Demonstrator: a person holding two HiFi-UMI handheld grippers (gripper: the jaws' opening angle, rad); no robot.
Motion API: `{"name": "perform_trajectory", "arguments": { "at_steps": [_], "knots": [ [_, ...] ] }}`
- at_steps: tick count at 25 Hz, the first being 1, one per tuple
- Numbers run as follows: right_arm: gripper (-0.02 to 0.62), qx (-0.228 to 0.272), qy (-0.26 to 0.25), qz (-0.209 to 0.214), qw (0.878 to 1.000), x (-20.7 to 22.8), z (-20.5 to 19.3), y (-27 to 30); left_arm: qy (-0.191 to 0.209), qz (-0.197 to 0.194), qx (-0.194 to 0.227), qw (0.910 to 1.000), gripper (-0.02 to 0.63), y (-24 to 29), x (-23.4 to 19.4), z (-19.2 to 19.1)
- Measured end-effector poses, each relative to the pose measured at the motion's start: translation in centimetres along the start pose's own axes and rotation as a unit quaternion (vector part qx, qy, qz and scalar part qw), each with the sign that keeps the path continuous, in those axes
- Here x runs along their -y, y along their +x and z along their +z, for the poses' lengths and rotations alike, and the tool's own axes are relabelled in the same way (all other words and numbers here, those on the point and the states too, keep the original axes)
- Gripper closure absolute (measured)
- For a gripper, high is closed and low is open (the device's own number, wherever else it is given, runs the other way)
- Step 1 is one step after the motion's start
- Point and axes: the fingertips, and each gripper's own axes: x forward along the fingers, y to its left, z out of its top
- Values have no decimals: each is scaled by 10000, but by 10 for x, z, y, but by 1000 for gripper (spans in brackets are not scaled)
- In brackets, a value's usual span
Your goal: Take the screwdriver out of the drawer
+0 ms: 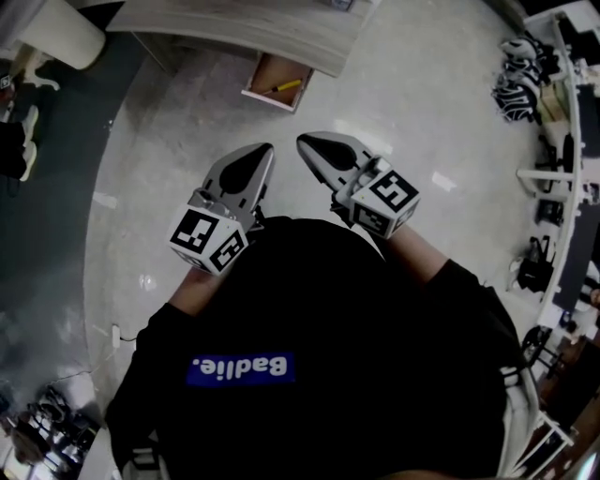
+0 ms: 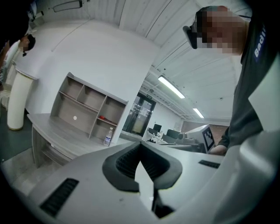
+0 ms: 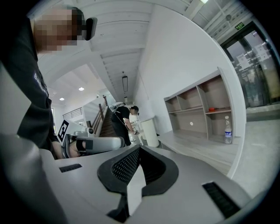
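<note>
In the head view the wooden drawer (image 1: 260,79) stands pulled out from the grey desk (image 1: 234,28) at the top. A yellow-handled screwdriver (image 1: 278,89) lies inside it. My left gripper (image 1: 265,150) and right gripper (image 1: 303,142) are held side by side in front of my body, a good way short of the drawer and pointing towards it. Both have their jaws closed tip to tip with nothing between them. The left gripper view shows its pads (image 2: 131,159) meeting, and so does the right gripper view (image 3: 131,164). The drawer is hidden in both gripper views.
An open shelf unit (image 2: 87,109) with a water bottle (image 2: 107,138) stands on the desk. A white cylinder (image 2: 17,103) stands at its left end. Another person (image 3: 124,122) stands farther off. Racks with gear (image 1: 562,187) line the right side; cables (image 1: 37,422) lie at lower left.
</note>
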Motion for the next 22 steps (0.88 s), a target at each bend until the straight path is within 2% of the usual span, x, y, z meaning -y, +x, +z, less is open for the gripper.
{"name": "perform_trajectory", "arguments": {
  "at_steps": [4,8,14,19,22],
  "knots": [
    [566,29,15,-219,9998,16,14,39,68,-223,-85,9997,607,10,-37,18],
    [566,-27,-102,-443,9990,24,28,61,34,-441,-168,9989,607,17,-55,33],
    [566,-219,-254,-838,9959,45,28,115,-10,-798,-279,9964,607,27,-115,45],
    [566,-251,-241,-1070,9936,62,25,132,-80,-953,-434,9945,607,36,-133,37],
    [566,-318,-252,-1063,9935,73,26,124,-96,-930,-446,9946,607,45,-125,36]
  ]
}}
